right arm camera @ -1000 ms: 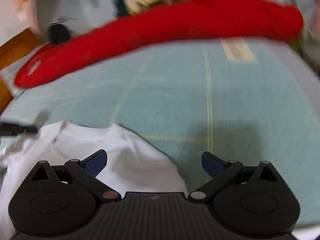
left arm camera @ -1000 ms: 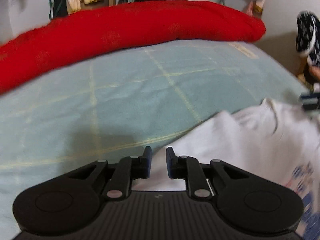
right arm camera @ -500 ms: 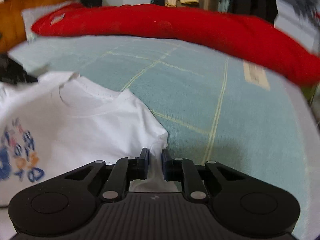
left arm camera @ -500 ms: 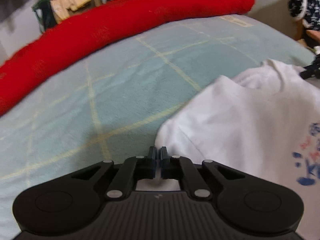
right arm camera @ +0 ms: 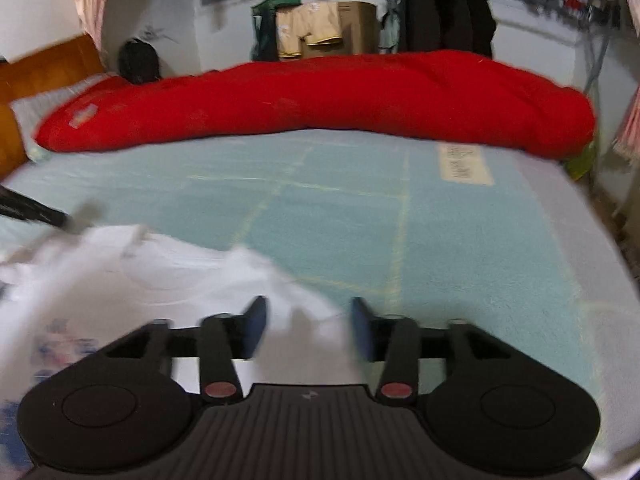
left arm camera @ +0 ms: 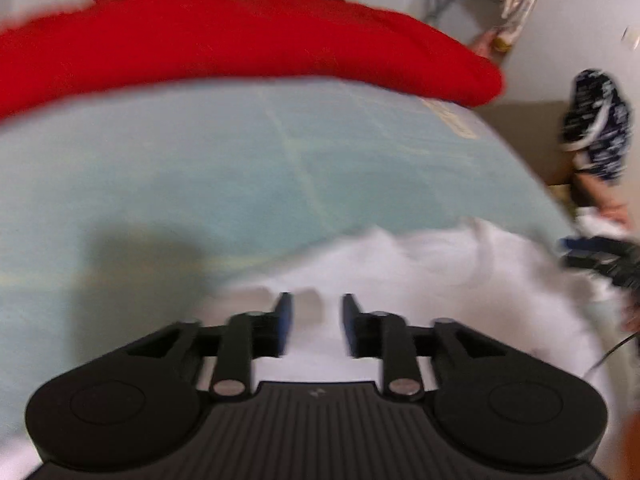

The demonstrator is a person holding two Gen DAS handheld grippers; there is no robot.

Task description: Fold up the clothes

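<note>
The white T-shirt is lying on the near part of the pale blue bed cover; the left gripper and right gripper are each sitting over a shoulder edge, jaws just parted, cloth between the pads but not pinched; a red blanket is lining the far edge, leaving the middle free; a cream label is too blurred to read; only the right view is showing the shirt's blue print.
</note>
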